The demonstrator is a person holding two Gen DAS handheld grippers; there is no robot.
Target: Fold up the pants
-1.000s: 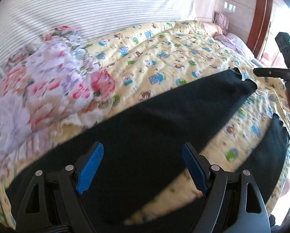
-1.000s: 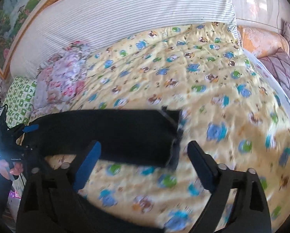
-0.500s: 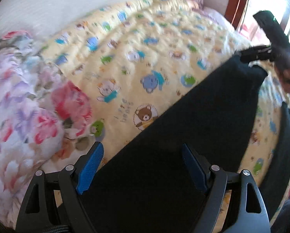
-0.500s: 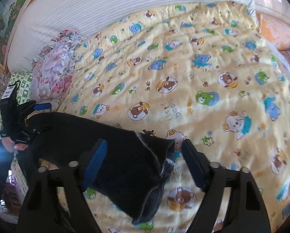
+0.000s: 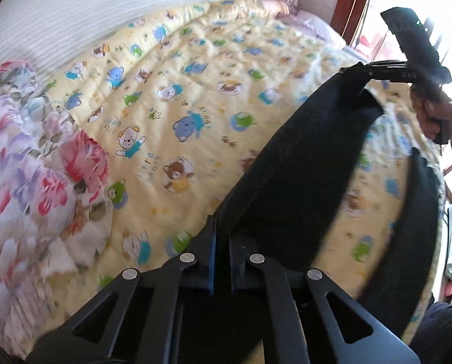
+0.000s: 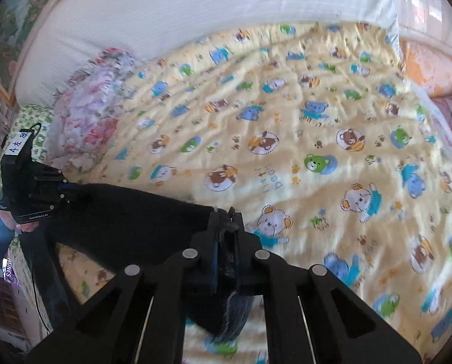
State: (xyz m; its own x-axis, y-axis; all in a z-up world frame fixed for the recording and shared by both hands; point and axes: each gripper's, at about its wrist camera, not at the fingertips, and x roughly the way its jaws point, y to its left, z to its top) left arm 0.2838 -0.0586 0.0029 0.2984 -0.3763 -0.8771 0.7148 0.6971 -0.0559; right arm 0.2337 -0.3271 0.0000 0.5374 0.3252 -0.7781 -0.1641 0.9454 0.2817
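Bedroom; the working surface is a bed covered by a yellow quilt (image 5: 195, 97) printed with cartoon bears, with a white striped sheet (image 6: 195, 9) along its far side and a wooden door frame (image 5: 348, 3) at the right of the left wrist view. A floral bundle of cloth (image 5: 28, 163) lies at the left of the quilt, close to the pants but apart from them; pink and purple pillows (image 6: 438, 72) sit at the far right edge. The black pants (image 5: 301, 163) are stretched over the near part of the quilt between the two tools. Left hand-held gripper (image 5: 221, 233): jaws closed onto the pants' edge, blue pads pressed together on the fabric. Right hand-held gripper (image 6: 226, 230): also clamped, with a frayed hem bunched between its fingers. The second leg (image 5: 413, 236) curves along the right bed edge, partly lifted off it as far as the blur allows. Compared with half a second ago, both grippers were spread wide above the fabric and have now closed on it, and the gripped leg looks pulled taut rather than lying flat. The waist end is hidden beneath the left gripper body; the lower hem drops out of frame below the right gripper, and motion blur smears much of the quilt print.
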